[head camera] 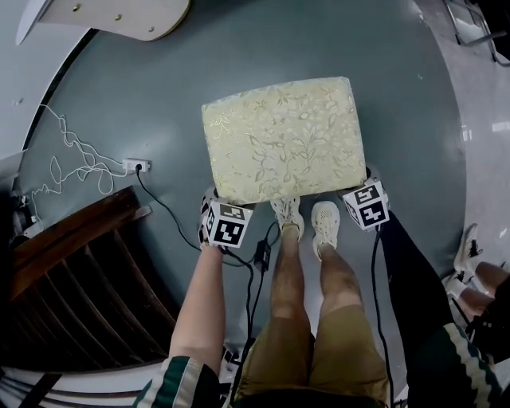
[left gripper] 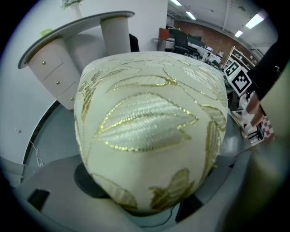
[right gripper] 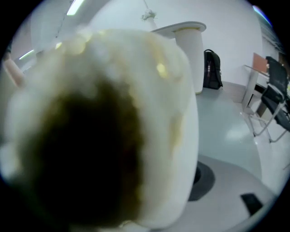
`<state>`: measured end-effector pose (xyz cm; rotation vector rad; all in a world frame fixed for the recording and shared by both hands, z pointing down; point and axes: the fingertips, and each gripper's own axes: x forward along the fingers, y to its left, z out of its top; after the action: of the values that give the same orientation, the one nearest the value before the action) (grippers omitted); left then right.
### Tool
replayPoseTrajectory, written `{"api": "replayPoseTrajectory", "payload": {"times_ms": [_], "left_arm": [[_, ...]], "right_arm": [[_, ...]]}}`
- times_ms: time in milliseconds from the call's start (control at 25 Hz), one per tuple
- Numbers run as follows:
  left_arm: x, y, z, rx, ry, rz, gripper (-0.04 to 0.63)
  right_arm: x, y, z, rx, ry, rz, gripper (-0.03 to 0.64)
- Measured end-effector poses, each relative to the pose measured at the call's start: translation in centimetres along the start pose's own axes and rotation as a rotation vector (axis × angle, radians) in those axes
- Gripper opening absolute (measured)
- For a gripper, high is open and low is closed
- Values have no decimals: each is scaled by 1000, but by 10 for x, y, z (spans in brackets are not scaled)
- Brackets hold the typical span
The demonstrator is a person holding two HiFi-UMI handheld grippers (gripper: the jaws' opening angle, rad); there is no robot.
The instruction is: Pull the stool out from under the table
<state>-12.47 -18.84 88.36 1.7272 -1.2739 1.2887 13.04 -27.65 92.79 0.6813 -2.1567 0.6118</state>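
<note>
Cream brocade stool [head camera: 283,139] stands clear of the bench [head camera: 119,20]; left claw [head camera: 213,209] and right claw [head camera: 365,190] each clamp a near corner. Pull looks finished; next, let go.

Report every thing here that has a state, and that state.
stool: upright on the floor, clear of the table.
left gripper: closed on the stool's near left corner.
right gripper: closed on its near right corner.
drawers: shut.
power strip: black cable plugged in.
</note>
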Motion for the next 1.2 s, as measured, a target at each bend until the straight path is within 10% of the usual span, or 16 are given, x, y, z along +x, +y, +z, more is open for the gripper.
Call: {"api": "replayPoseTrajectory", "payload": {"times_ms": [720,1200], "left_arm": [[13,-27,-25,-133,147,-30,391],[12,-31,-28,-168,186,-71,379]], "right_arm": [[-7,-20,5,-99,90,2,403],[-9,-22,-3,20,195,-12,405]]}}
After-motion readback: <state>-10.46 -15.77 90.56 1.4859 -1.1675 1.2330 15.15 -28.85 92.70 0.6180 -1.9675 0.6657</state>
